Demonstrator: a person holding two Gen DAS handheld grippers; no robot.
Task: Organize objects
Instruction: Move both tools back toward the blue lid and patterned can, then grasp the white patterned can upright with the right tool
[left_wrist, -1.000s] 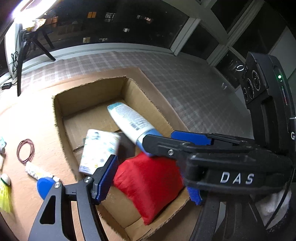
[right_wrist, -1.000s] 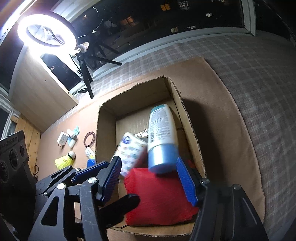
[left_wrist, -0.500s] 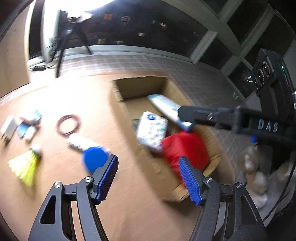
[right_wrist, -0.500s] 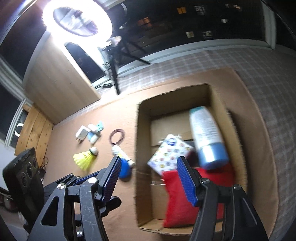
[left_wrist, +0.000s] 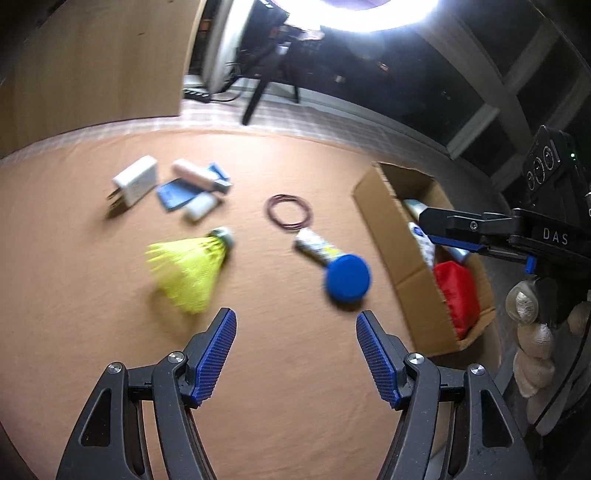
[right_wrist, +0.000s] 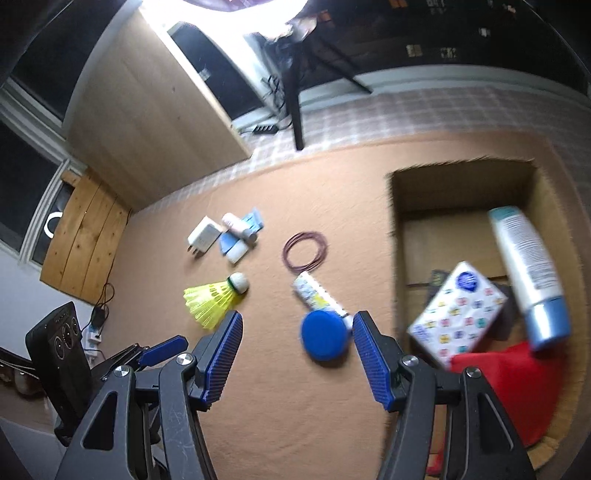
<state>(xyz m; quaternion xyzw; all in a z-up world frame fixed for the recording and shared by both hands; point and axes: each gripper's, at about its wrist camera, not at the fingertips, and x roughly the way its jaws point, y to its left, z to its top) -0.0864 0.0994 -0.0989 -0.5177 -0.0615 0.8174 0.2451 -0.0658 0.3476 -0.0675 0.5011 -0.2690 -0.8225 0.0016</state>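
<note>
Left gripper (left_wrist: 295, 350), lower centre of the left wrist view: two black plastic arms ending in ribbed blue pads, spread wide with nothing between them, above a matte tan cloth surface (left_wrist: 92, 314). Right gripper (right_wrist: 297, 354), lower centre of the right wrist view: same construction, equally wide apart and holding nothing; the small tube with a round blue cap (right_wrist: 325, 338) lies on the cloth just beyond its fingertips, cap nearest the right pad, the printed body blurred. In the left wrist view the same tube (left_wrist: 334, 264) sits right of centre. A yellow, net-skirted shuttlecock (left_wrist: 192, 266) with a pale rounded cork lies left of centre, softened by motion blur. A thin dark loop of rubber bands (left_wrist: 289, 212) lies flat above the tube. At upper left, a white boxy charger (left_wrist: 135, 181), a blue card (left_wrist: 177, 194) and two small pale cylinders form a cluster; their labels cannot be read. The open corrugated cardboard box (right_wrist: 397, 258) fills the right of the right wrist view, with ragged cut rims, holding a white bottle with a blue cap (right_wrist: 528, 273), a patterned tissue pack (right_wrist: 458, 317) and a red soft pouch (right_wrist: 517, 391) cut off at the frame edge. In the left wrist view the right gripper's body covers part of the box's contents.
</note>
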